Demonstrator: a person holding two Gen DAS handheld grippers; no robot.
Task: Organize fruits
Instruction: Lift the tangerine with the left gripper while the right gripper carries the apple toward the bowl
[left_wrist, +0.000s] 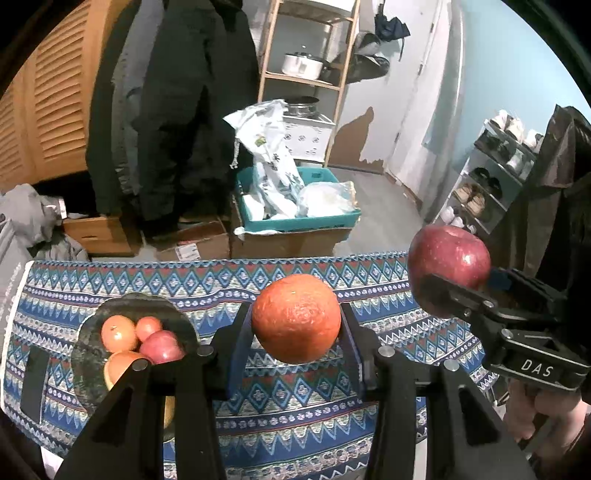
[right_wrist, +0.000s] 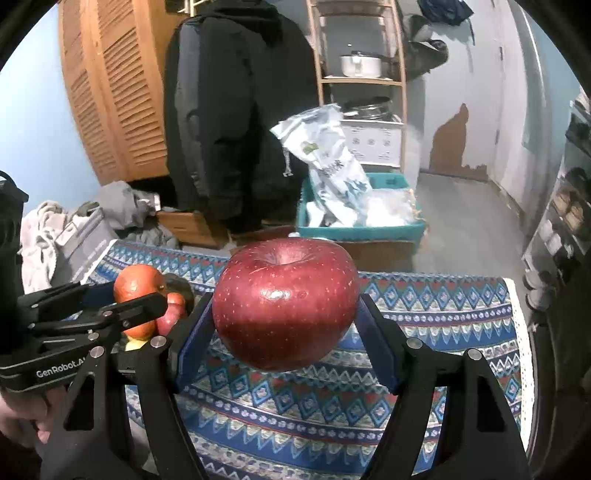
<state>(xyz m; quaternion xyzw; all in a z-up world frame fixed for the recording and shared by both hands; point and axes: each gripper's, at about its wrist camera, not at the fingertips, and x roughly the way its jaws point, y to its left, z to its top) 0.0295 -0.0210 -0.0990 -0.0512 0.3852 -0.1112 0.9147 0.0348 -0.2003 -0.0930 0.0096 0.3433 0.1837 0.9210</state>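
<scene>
Blue patterned cloth (left_wrist: 295, 413) covers the table, and on its left part sits a dark plate (left_wrist: 85, 354) already carrying several oranges and a small red apple (left_wrist: 160, 347). That plate lies down and to the left of both grippers, nearer the left one, so I judge the orange goes in first. The right gripper (right_wrist: 284, 317) is clamped, jaws fairly wide, on a large red apple (right_wrist: 284, 302) held clear above the cloth; its stem dimple faces up and slightly away, its broad axis running across between the pads. The left gripper (left_wrist: 295, 325) is closed more narrowly on an orange (left_wrist: 295, 317), also held above the cloth; it is nearly round, with no clear long axis.
</scene>
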